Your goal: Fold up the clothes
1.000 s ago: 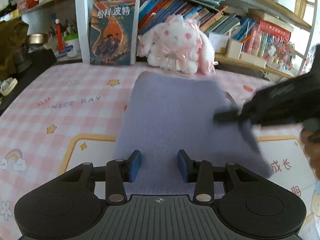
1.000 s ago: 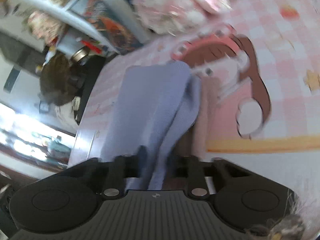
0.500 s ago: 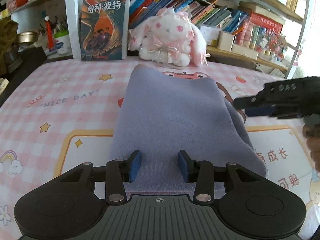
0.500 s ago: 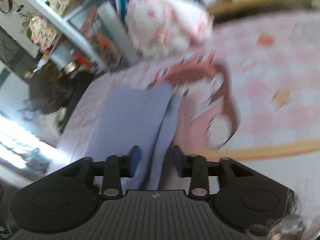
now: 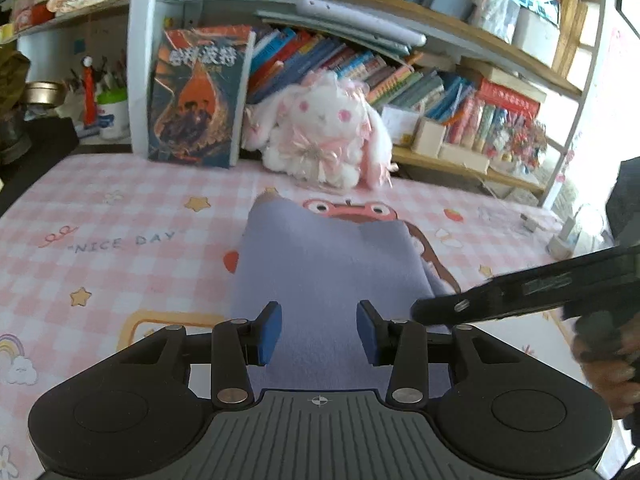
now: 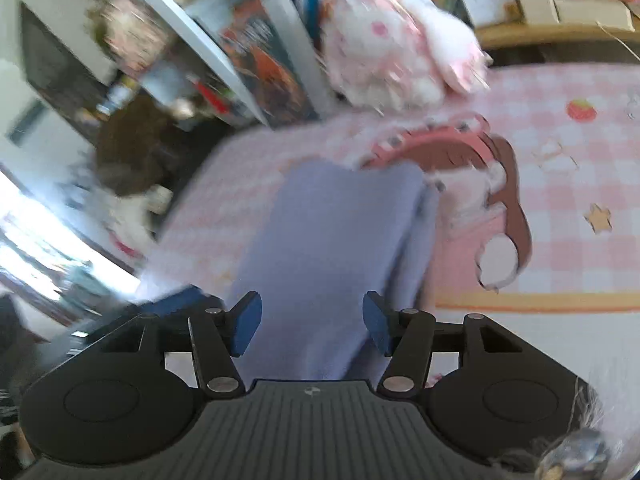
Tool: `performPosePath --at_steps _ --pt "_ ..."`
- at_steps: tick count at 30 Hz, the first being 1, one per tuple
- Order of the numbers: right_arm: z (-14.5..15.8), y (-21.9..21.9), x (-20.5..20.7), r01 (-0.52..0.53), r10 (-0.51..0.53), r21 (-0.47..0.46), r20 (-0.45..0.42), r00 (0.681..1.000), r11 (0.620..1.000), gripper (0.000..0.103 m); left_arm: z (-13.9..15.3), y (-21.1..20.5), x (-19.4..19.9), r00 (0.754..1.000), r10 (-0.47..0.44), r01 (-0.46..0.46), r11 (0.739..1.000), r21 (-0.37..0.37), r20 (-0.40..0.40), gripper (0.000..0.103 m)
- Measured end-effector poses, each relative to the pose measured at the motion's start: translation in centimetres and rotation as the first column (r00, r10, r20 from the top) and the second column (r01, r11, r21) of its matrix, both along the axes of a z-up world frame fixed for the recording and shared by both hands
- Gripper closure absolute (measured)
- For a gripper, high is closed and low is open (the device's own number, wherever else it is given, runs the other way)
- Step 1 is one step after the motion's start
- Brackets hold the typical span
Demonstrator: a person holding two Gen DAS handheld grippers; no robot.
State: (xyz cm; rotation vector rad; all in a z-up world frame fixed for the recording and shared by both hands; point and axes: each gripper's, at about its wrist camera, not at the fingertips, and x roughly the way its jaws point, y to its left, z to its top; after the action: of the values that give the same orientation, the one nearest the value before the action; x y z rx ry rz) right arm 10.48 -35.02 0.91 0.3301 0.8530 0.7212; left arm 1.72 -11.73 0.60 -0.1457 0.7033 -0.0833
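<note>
Folded lavender knit garment (image 5: 332,276) lies flat on the pink checked table (image 5: 120,220), long axis running away from both grippers; left gripper (image 5: 319,330) and right gripper (image 6: 311,322) fingers wide, empty, over its near edge.

bright daylight, fisheye bend, one view smeared

the left wrist view is mostly sharp, daylight glaring white behind the bookshelf (image 5: 400,60) at right; only the right gripper (image 5: 496,300) is blurred. the right wrist view is motion-blurred, worst on the plush rabbit (image 6: 400,44), with blown-out light at the left edge. both curve at the rims.
</note>
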Motion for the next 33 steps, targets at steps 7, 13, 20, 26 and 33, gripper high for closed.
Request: performPosePath --at_steps 7,13,20,26,33 --pt "-0.2 1.9 -1.4 -0.010 0.011 -0.011 0.042 0.999 1.000 0.092 -1.8 0.6 0.4 0.998 -0.009 0.007 1.000 -0.027 -0.055 0.063" --pt "-2.7 3.0 -1.2 0.037 -0.039 -0.102 -0.014 0.999 0.994 0.093 -1.9 1.1 0.6 0.996 -0.059 0.055 0.997 -0.056 -0.062 0.063" --pt "-5.1 3.2 -0.6 0.086 -0.100 -0.133 -0.102 0.990 0.987 0.092 -2.0 0.9 0.3 0.994 -0.096 0.095 0.995 -0.023 -0.058 0.061" --pt "-3.4 4.1 -2.0 0.079 -0.090 -0.215 -0.040 0.995 0.973 0.085 -1.3 1.4 0.0 0.995 -0.078 0.076 0.997 -0.031 -0.059 0.060" --pt "-1.4 3.9 -4.6 0.077 -0.073 -0.287 0.026 0.997 0.955 0.044 0.1 2.7 -1.8 0.997 -0.066 0.065 0.997 -0.033 -0.034 0.054"
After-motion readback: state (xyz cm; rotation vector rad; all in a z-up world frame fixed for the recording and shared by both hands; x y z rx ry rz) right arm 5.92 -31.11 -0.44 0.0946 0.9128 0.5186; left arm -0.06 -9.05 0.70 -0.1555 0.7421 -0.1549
